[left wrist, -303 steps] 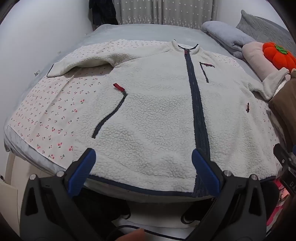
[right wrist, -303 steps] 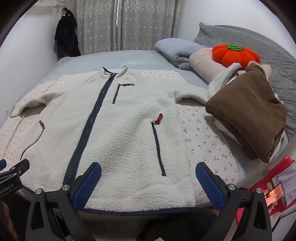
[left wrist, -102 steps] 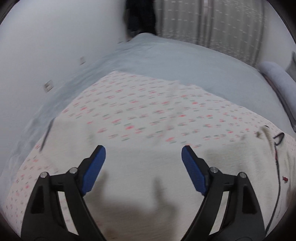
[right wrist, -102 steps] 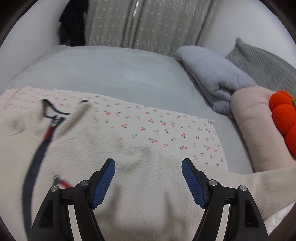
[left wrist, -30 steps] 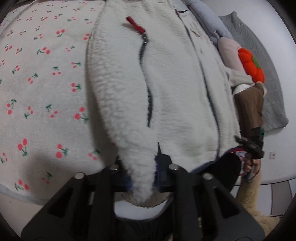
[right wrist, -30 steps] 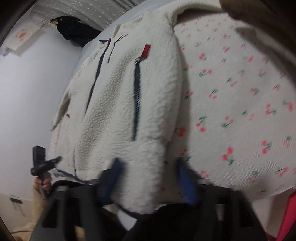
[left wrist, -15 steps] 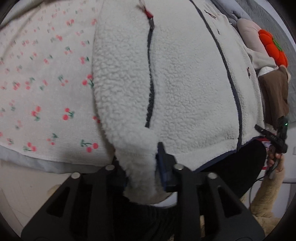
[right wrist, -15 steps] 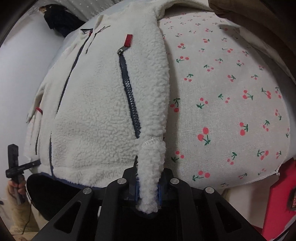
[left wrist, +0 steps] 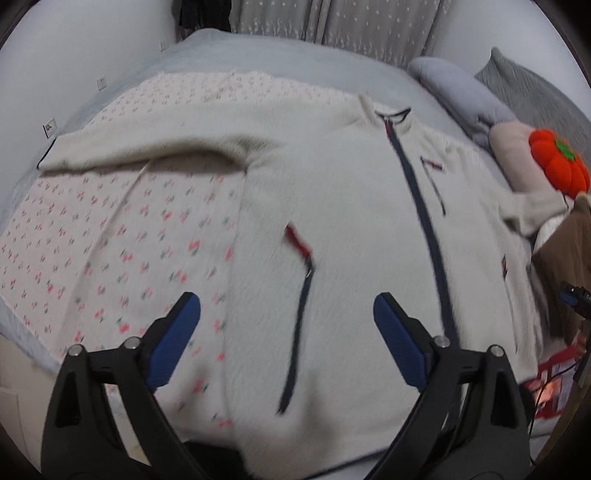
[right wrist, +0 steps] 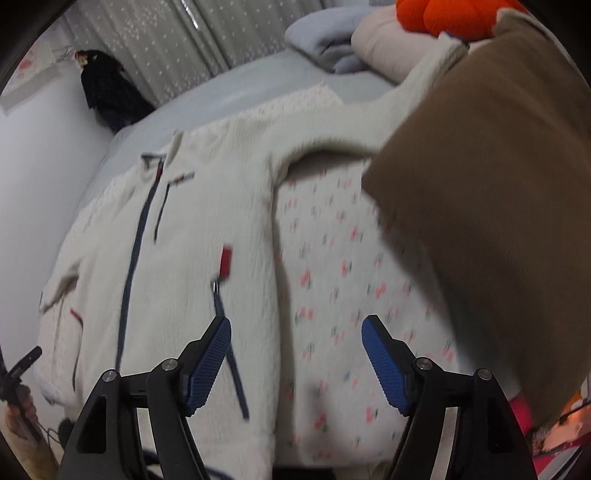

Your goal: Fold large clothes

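A cream fleece jacket (left wrist: 354, 229) with a dark centre zip lies face up on a cherry-print sheet (left wrist: 110, 236), its left sleeve (left wrist: 147, 147) stretched out to the left. My left gripper (left wrist: 286, 339) is open and empty above the jacket's lower left part by the pocket zip. In the right wrist view the jacket (right wrist: 192, 236) lies left of the cherry sheet (right wrist: 332, 266), its right sleeve (right wrist: 369, 118) running under a brown garment. My right gripper (right wrist: 295, 354) is open and empty above the jacket's right side edge.
A pile topped by a brown garment (right wrist: 487, 206) sits at the bed's right side. An orange pumpkin cushion (left wrist: 557, 166), pink pillow (left wrist: 511, 147) and grey folded blanket (left wrist: 461, 99) lie at the back right. A white wall is on the left, curtains (left wrist: 332, 26) behind.
Both grippers have let go of the jacket's bottom corners, opened, and lifted back above the bed. The jacket lies flat with its hem at the bed's near edge.
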`<state>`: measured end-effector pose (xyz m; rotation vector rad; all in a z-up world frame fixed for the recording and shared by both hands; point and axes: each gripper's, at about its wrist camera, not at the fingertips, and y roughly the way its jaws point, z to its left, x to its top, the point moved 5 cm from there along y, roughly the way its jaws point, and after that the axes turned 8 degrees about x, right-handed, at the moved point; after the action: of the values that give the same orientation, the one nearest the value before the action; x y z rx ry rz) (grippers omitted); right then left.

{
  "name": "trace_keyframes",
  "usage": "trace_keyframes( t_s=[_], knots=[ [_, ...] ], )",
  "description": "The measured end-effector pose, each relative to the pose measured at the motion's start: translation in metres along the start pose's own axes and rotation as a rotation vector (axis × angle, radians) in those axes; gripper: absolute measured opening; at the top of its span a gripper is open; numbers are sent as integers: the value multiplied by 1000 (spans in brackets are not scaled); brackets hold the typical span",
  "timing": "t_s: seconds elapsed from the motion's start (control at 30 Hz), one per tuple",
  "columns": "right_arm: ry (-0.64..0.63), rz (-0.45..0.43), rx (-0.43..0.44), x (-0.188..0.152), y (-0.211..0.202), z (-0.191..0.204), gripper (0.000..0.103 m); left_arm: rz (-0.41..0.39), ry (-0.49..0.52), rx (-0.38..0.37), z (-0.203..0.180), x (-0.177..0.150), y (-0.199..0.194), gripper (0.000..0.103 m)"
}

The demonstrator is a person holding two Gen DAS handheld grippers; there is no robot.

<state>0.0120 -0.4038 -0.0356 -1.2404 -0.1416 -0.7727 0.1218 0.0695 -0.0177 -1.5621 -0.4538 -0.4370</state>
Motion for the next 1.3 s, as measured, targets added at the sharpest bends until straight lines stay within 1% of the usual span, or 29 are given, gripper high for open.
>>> trace_keyframes(
  t_s=[0.03,0.13,0.17,0.23,0.3,0.37,0.43,0.5,0.63,0.67,0.7,0.77,0.83,0.9,0.93,0.97,1.0,1.03,1.1,1.17,1.2,1.23,1.3],
  knots=[
    [3,-18,-4,8,-7,-2,76,-5,-9,-10,-7,9,4,96],
    [21,-104,-41,55,-12,-14,76,-12,-32,-55,-31,33,18,97],
    [27,-121,-48,63,-15,-17,76,-21,-39,-71,-40,42,23,97],
    [44,-167,-75,91,-16,-29,76,-39,-53,-89,-56,54,31,97],
    [59,-217,-135,121,-20,-45,76,-60,-58,-104,-73,66,44,98],
    [79,-264,-163,148,-17,-56,76,-85,-53,-110,-88,75,60,98],
    [104,-294,-175,168,-17,-69,77,-106,-58,-116,-98,79,79,98],
    [128,-319,-212,187,-16,-86,77,-104,-76,-121,-103,78,99,98],
    [151,-337,-321,221,-7,-116,77,-53,-79,-117,-102,68,135,98],
    [165,-341,-363,230,-2,-126,77,-46,-82,-110,-99,66,140,98],
    [143,-324,-378,235,1,-131,77,-37,-91,-101,-96,65,145,98],
    [150,-330,-414,247,10,-139,75,-14,-118,-101,-91,63,153,98],
    [122,-325,-503,257,20,-141,73,-24,-131,-118,-89,63,154,98],
    [85,-324,-578,267,25,-142,63,-39,-132,-124,-88,65,153,98],
    [71,-322,-592,270,30,-142,43,-43,-130,-124,-88,66,153,98],
    [66,-309,-584,274,34,-142,15,-43,-128,-123,-88,66,153,98],
    [72,-313,-570,276,34,-142,13,-43,-127,-122,-87,66,153,98],
    [73,-336,-555,279,29,-138,11,-42,-127,-122,-86,67,154,98],
    [51,-375,-526,283,18,-122,10,-41,-128,-122,-84,69,153,98],
    [5,-411,-499,287,5,-98,10,-40,-134,-125,-81,72,152,98],
    [-35,-433,-473,290,-4,-77,10,-39,-137,-128,-79,73,152,98],
    [-56,-446,-459,292,-9,-65,10,-36,-142,-133,-77,74,151,98],
    [-114,-483,-400,298,-25,-24,10,-27,-158,-143,-72,76,152,98]
  ],
)
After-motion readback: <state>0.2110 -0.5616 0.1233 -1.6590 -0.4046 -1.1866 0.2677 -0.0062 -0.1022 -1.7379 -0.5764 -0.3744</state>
